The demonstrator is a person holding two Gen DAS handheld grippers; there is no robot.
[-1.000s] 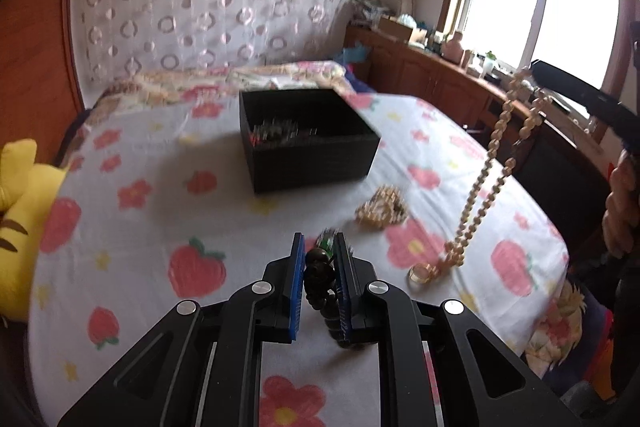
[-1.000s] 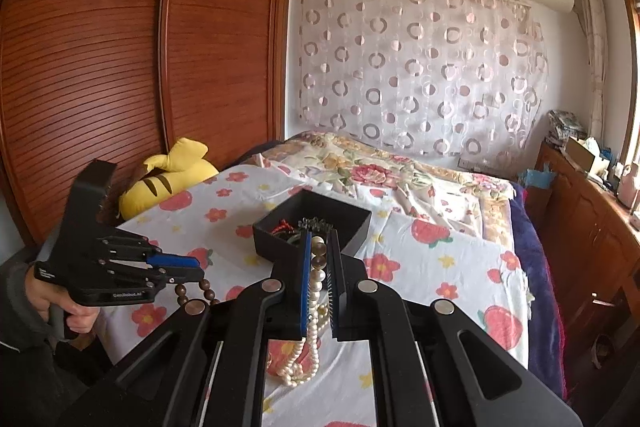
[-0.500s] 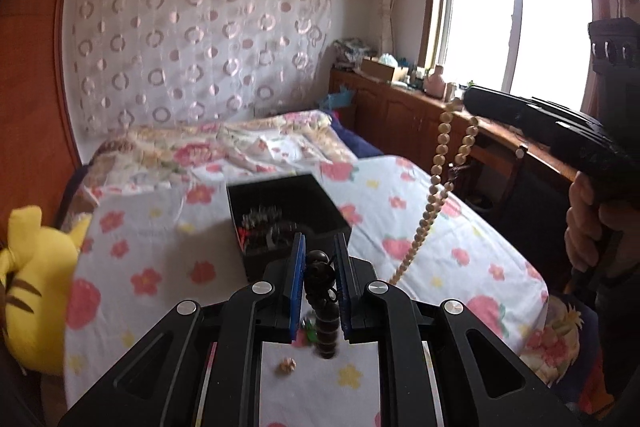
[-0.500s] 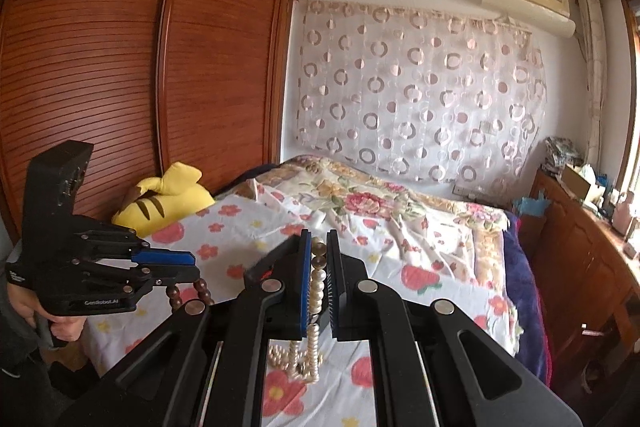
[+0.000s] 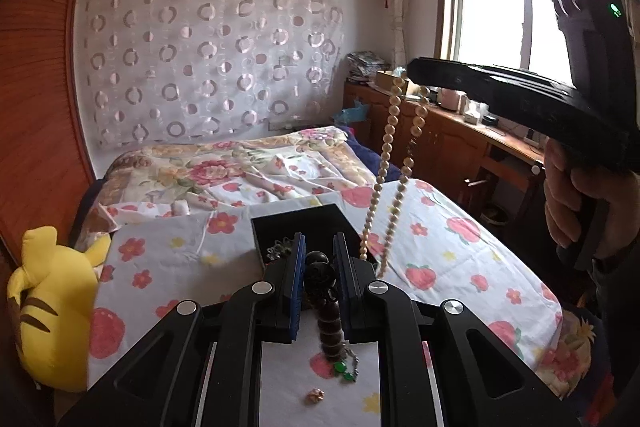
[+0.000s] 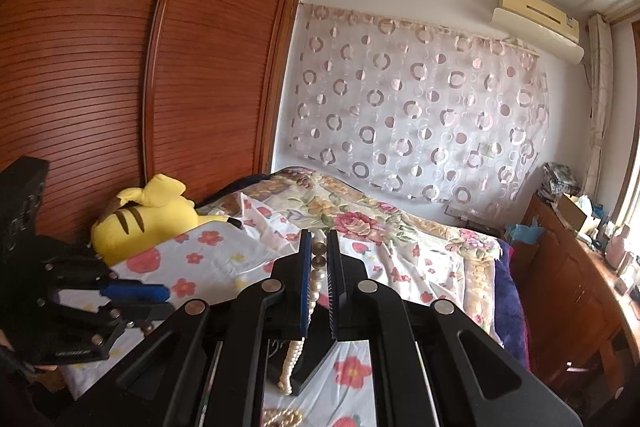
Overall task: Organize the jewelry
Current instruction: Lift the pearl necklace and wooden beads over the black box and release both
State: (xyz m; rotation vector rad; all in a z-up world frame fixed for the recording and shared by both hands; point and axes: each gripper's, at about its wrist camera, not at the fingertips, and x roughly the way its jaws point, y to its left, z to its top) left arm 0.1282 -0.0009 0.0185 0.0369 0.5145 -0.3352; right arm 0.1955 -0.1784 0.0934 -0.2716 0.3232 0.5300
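My left gripper (image 5: 318, 243) is shut on a dark wooden bead bracelet (image 5: 325, 293) that hangs down between its fingers, high above the bed. A black jewelry box (image 5: 298, 227) sits open on the bed just beyond it, with chains inside. My right gripper (image 6: 319, 241) is shut on a pearl necklace (image 6: 310, 291); in the left wrist view the necklace (image 5: 394, 163) dangles from the right gripper (image 5: 416, 73) down beside the box's right edge. A green-stone chain (image 5: 344, 367) and a small gold piece (image 5: 315, 395) lie on the sheet below.
The bed has a strawberry-print sheet (image 5: 448, 247). A yellow plush toy (image 5: 48, 307) lies at its left edge by a wooden wardrobe (image 6: 100, 87). A wooden dresser (image 5: 460, 131) with clutter runs along the window side. A gold beaded piece (image 6: 280, 417) lies on the sheet.
Both grippers have risen well above the bed with their jewelry. The pearl necklace has lifted off the sheet and hangs beside the box.
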